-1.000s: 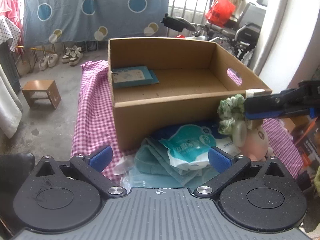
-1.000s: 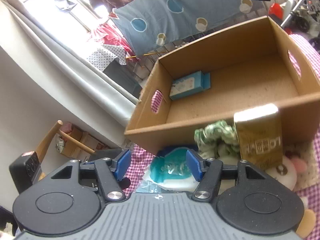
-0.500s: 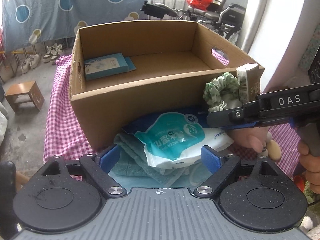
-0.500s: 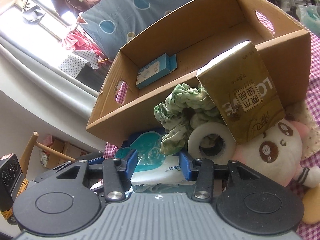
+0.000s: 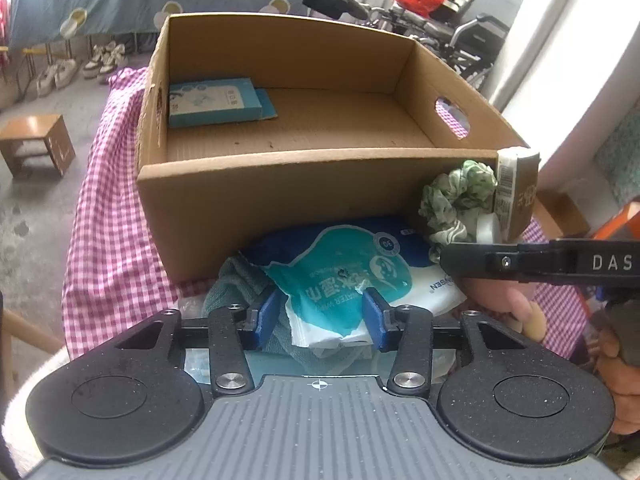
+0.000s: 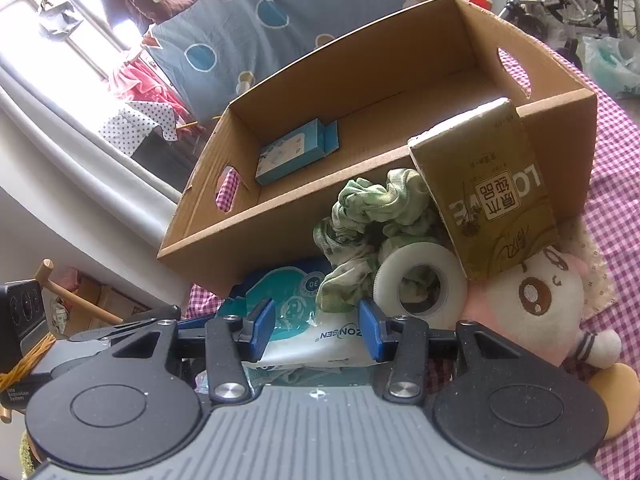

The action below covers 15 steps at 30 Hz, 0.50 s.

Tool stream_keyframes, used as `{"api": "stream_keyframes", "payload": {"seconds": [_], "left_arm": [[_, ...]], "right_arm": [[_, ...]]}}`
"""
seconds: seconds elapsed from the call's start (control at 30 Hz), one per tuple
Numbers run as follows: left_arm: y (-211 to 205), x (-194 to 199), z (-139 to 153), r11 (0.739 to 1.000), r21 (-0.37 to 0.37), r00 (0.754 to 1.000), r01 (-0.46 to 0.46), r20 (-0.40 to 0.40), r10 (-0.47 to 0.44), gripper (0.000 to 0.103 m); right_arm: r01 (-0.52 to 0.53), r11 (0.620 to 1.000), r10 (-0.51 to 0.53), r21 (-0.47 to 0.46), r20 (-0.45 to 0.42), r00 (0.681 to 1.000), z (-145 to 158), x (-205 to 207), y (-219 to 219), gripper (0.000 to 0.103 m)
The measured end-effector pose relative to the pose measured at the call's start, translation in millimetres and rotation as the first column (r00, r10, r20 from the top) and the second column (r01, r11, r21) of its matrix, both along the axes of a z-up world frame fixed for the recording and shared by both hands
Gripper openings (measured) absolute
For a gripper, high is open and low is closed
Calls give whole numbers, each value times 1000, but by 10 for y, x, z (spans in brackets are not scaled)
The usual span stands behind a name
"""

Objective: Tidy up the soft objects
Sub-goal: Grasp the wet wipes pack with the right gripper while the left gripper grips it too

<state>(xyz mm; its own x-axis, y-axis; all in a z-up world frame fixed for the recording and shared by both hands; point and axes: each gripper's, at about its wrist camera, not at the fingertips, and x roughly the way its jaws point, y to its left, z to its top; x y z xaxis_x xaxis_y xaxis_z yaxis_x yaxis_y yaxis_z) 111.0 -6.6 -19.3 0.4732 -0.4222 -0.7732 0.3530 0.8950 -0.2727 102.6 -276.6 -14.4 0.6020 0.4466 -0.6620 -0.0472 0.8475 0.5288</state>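
Left tool (image 5: 325, 317) had its fingers partly closed around the near edge of the wipes pack (image 5: 352, 276), pads just beside the wrapper on both sides; couldn't tell if they actually pinched it. Right tool (image 6: 316, 330) was open, fingers apart over the same pack's other end, holding nothing. Pack lay on a folded teal towel (image 5: 240, 280) on the checked tabletop (image 5: 108, 220), right against the front wall of the box (image 5: 280, 196). Box held only a blue carton (image 5: 212, 102). Beside the pack: green scrunchie (image 6: 372, 216), tape roll (image 6: 420, 284), tissue pack (image 6: 488, 196) leaning on the box, pink plush (image 6: 536, 300). Wipes pack looked soft, floppy, film wrapper likely slippery and it would sag from one end; better to grip deep across the body or lift from both ends. Scrunchie and plush light and squashy, grab anywhere on the bulk.
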Motion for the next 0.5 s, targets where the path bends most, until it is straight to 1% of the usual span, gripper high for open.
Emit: {"api": "stream_keyframes", "payload": {"seconds": [0.03,0.07,0.1,0.13,0.2,0.23,0.4,0.5], "left_arm": [[36,9,-4,1000,-17,1000,-12,-18,12,33],[76,37,-6,999,-31,999,-31,-39,29,32],[105,48,-13,998,-44,998,-44,-52,42,28],[128,61,-23,997,-59,997,-54,-65,50,21],[171,104,-48,992,-95,993,-78,-99,69,16],[185,107,-51,990,-108,992,-91,-101,80,12],[293,62,-46,981,-143,987,-131,-115,115,8],[423,-8,35,980,-134,986,-148,-97,135,7]], "right_arm": [[-1,1000,1,5,-2,1000,-6,4,0,48],[-2,1000,2,11,-3,1000,-10,10,-5,49],[-2,1000,2,16,-4,1000,-16,13,-11,49],[-3,1000,3,23,-5,1000,-13,29,-25,49],[-4,999,4,33,-2,1000,-24,16,-51,49],[-5,999,5,37,-1,1000,-30,13,-61,49],[-7,999,7,48,4,1000,-50,-6,-88,49],[-8,999,8,43,5,1000,-42,-17,-96,49]]}}
